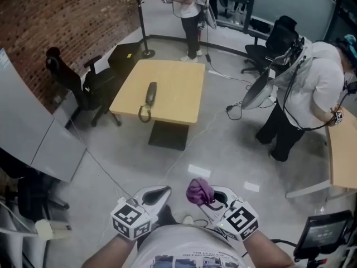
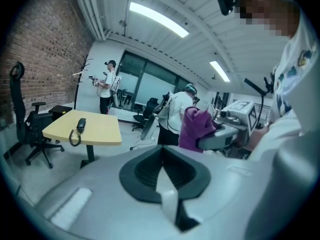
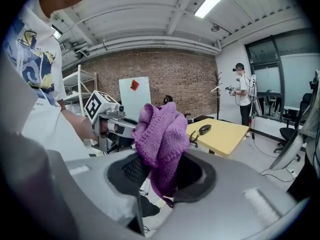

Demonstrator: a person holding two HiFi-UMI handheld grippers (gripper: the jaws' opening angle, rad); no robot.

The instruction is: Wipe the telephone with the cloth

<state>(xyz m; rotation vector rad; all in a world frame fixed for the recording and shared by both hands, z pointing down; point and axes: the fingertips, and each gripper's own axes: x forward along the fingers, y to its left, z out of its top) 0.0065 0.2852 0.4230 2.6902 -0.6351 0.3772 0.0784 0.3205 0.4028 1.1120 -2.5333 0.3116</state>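
Note:
A dark telephone (image 1: 149, 96) with a coiled cord lies on the yellow table (image 1: 173, 88), far ahead of both grippers. It also shows small in the left gripper view as the telephone (image 2: 80, 125) and in the right gripper view as the telephone (image 3: 204, 129). My right gripper (image 1: 207, 197) is shut on a bunched purple cloth (image 1: 199, 191), which sticks up from its jaws as the cloth (image 3: 162, 136). My left gripper (image 1: 160, 193) is shut with nothing in it, close beside the right one, low in the head view near my body.
A black office chair (image 1: 78, 85) stands left of the table by the brick wall. A person in white (image 1: 309, 94) bends over a fan at the right, another person (image 1: 189, 7) stands beyond the table near a coat stand (image 1: 142, 21). A cable (image 1: 189, 144) runs across the floor.

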